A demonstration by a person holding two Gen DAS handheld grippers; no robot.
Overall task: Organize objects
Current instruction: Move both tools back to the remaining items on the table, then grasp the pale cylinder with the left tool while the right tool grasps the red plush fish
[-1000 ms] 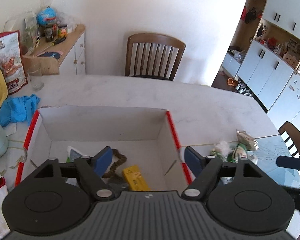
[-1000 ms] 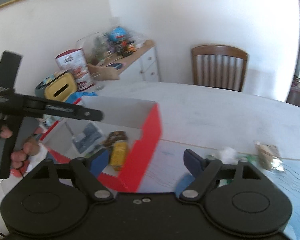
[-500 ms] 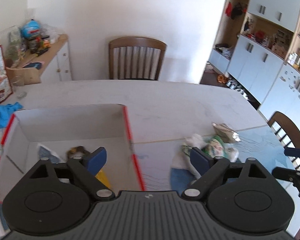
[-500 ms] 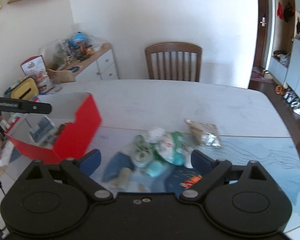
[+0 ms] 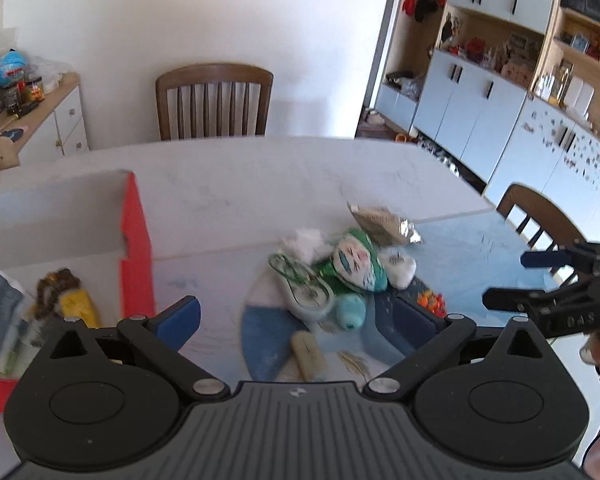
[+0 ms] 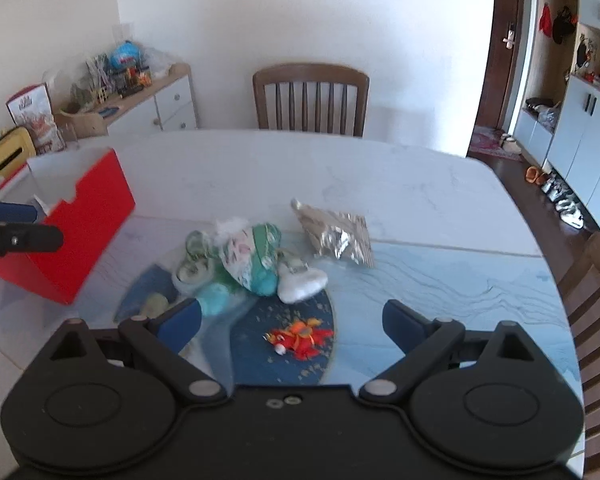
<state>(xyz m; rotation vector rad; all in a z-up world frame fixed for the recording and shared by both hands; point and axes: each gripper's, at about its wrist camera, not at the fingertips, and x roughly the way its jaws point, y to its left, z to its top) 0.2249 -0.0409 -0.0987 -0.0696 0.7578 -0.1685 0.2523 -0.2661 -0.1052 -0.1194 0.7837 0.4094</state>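
Note:
A red box [image 6: 76,236] with a white inside stands at the table's left; it holds a yellow packet [image 5: 78,306], a brown piece and a printed paper. A pile lies mid-table on a blue round mat [image 6: 300,312]: a green and white pouch [image 6: 252,258], a silver snack bag [image 6: 336,234], a white sock-like piece [image 6: 300,280], a teal ball [image 5: 350,310], a small red toy [image 6: 300,338]. My left gripper [image 5: 296,316] is open above the pile's near side. My right gripper [image 6: 292,320] is open over the red toy.
A wooden chair [image 6: 310,98] stands at the far side, another [image 5: 540,216] at the right. A sideboard [image 6: 148,104] with clutter is at the back left. The table's right edge [image 6: 540,240] drops to the floor by white cabinets.
Both grippers have swung right, away from the red box, and now face the pile on the mat. Both stay open and empty.

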